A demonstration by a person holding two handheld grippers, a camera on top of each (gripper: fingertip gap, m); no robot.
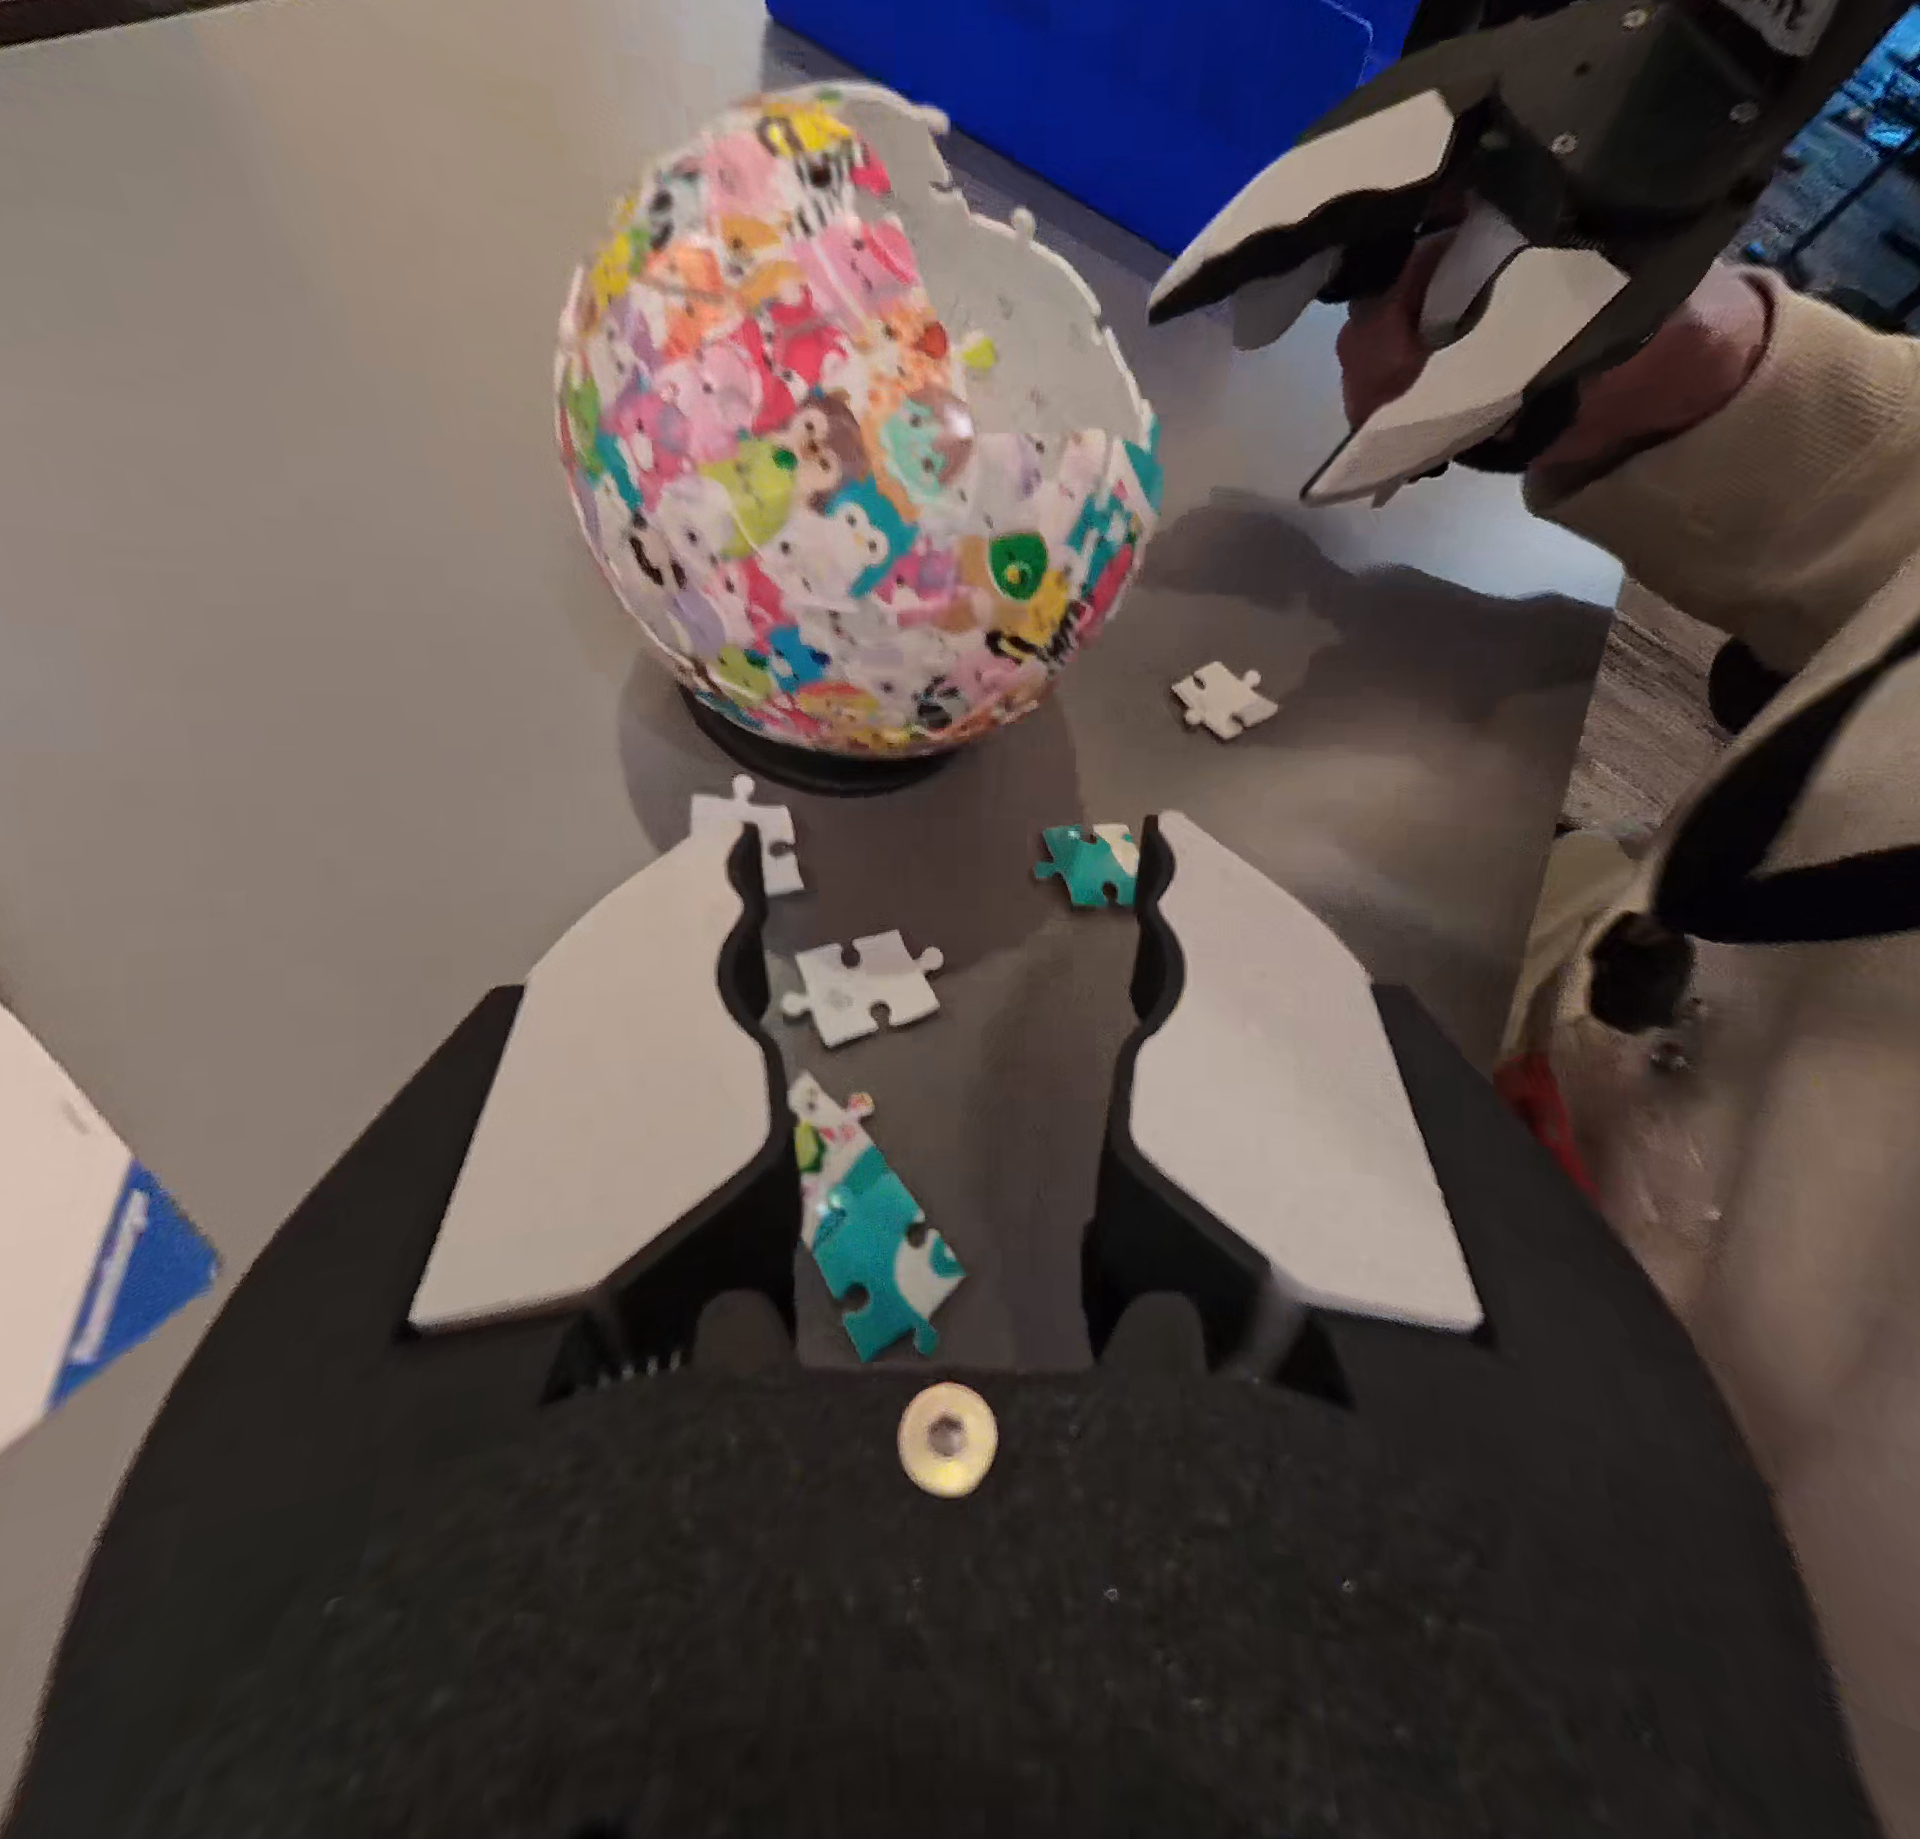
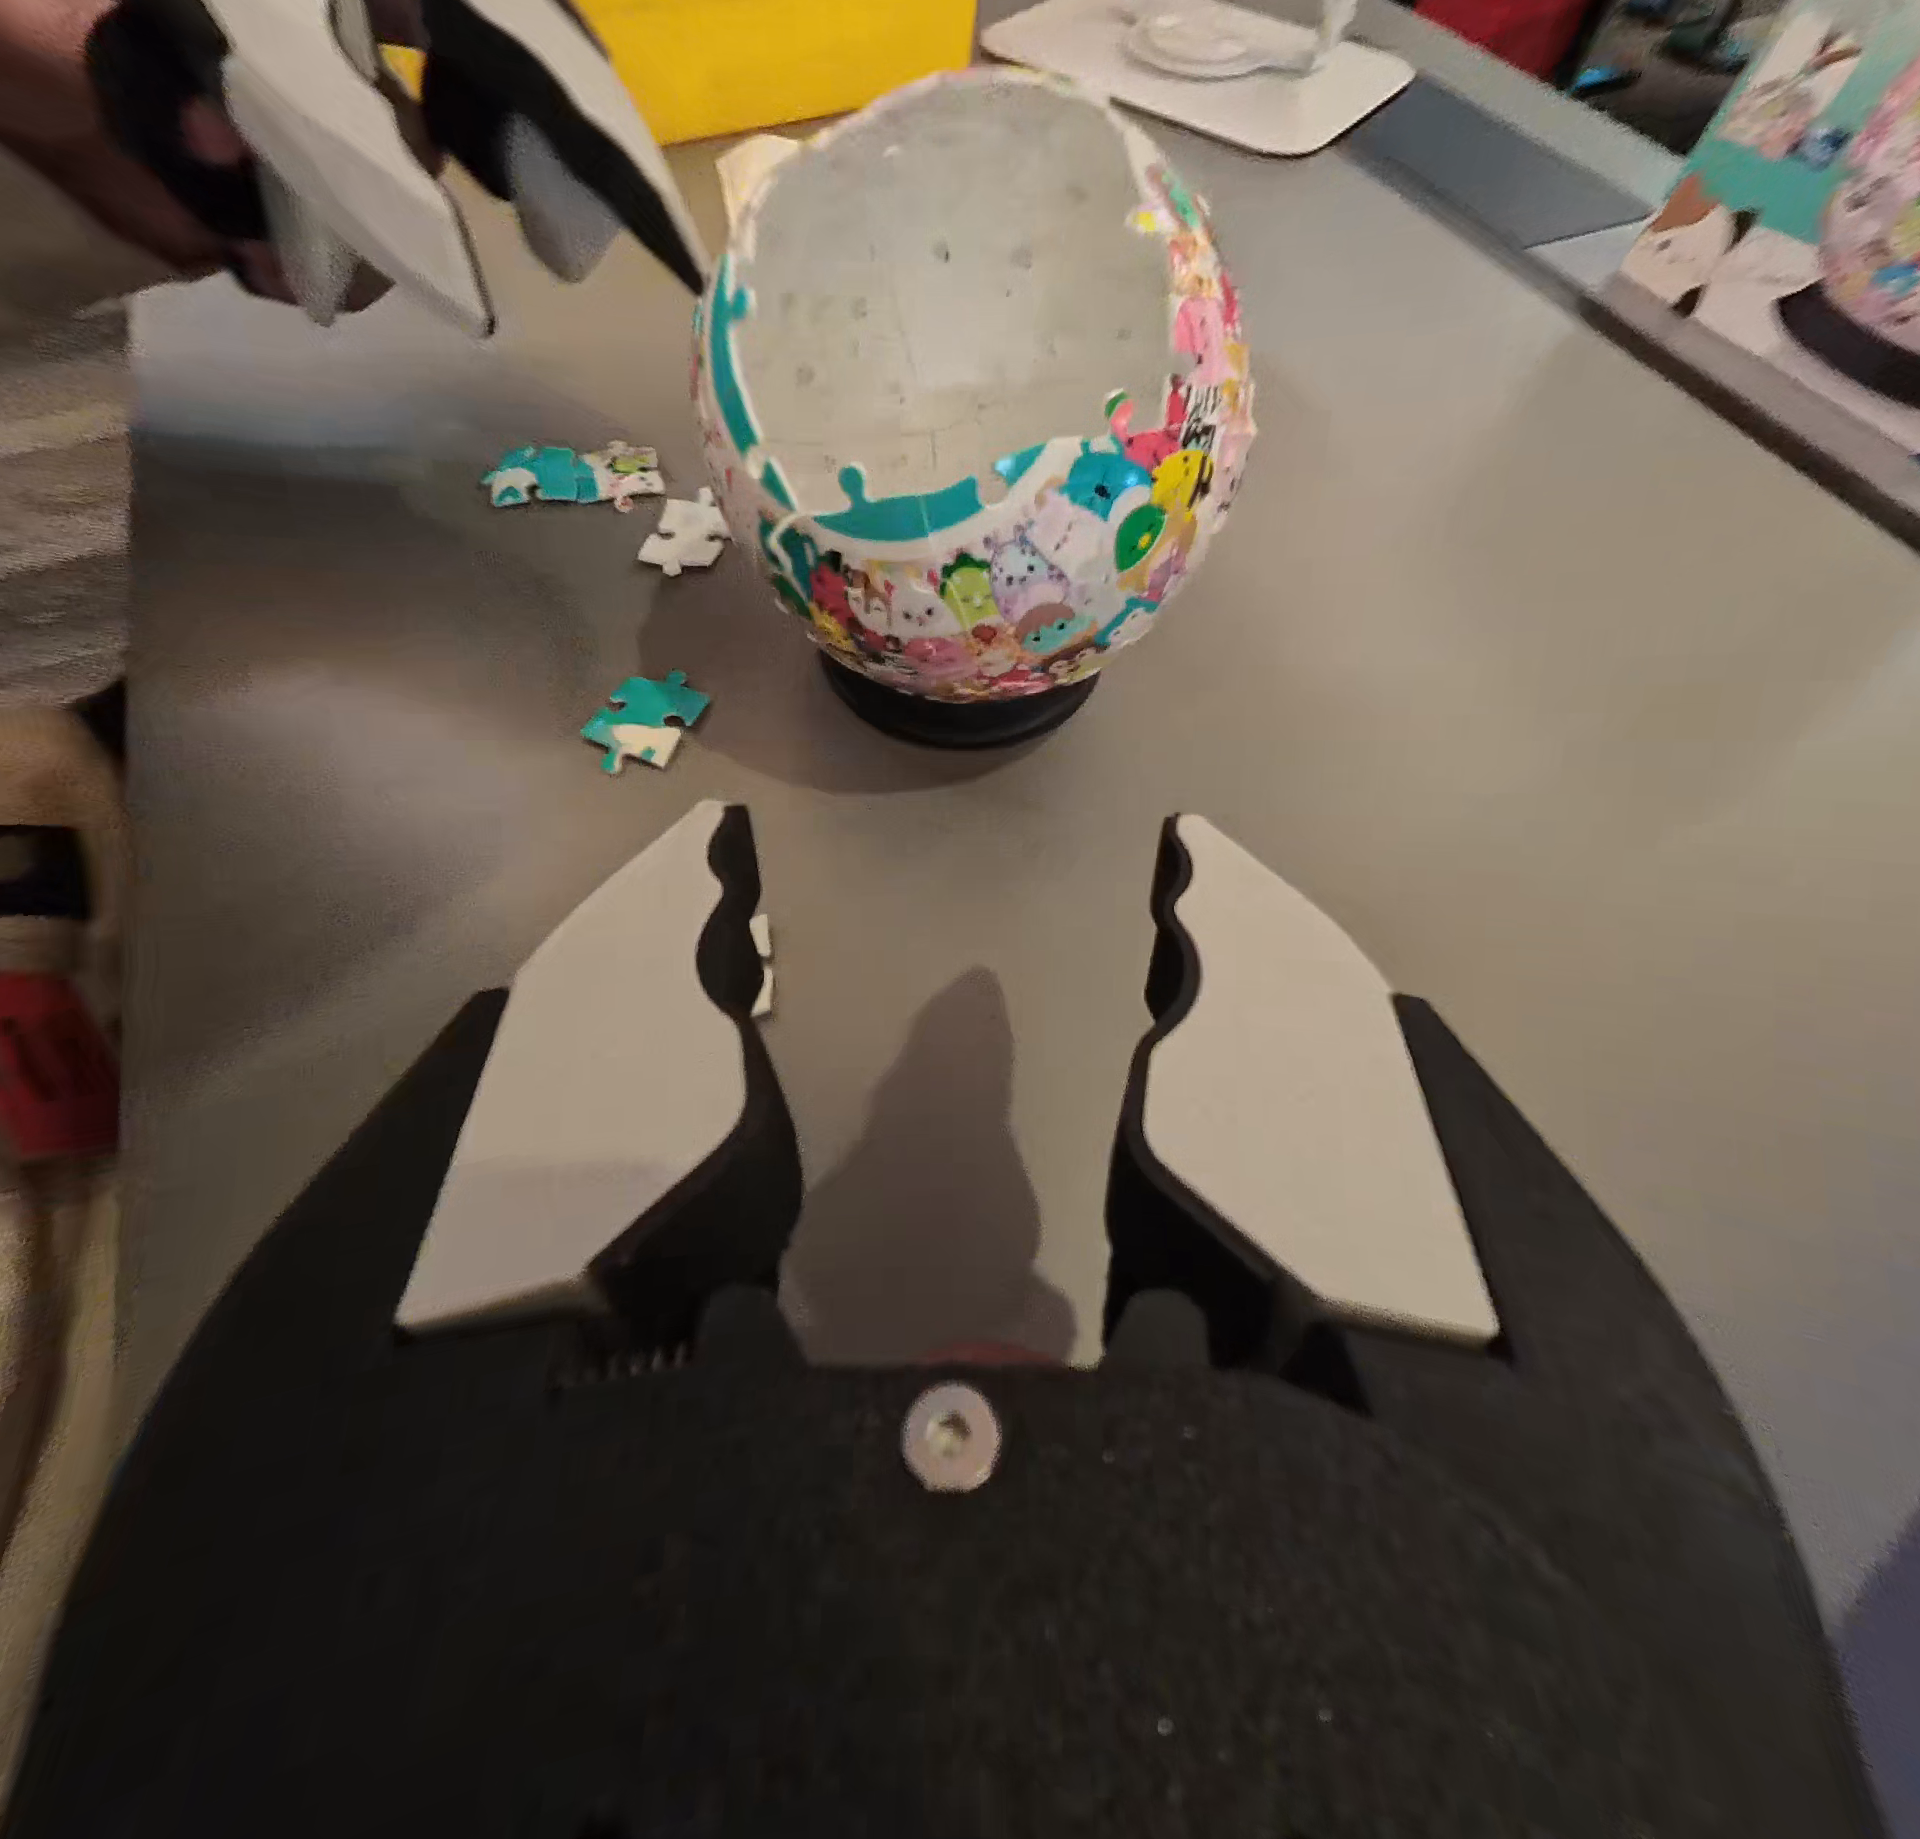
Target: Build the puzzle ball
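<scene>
The partly built puzzle ball point(image 2: 977, 407) sits on a black ring stand point(image 2: 961, 714) near the middle of the grey table point(image 2: 1455, 750), its large gap showing the white inside. The left gripper point(image 1: 945, 844) hangs above loose pieces with fingers apart and nothing between them; a joined teal strip of pieces point(image 1: 878, 1228) lies under it. The right gripper point(image 2: 951, 833) is likewise spread and empty, facing the ball's gap. A blue bin point(image 1: 1070, 44) stands at the table's far edge.
</scene>
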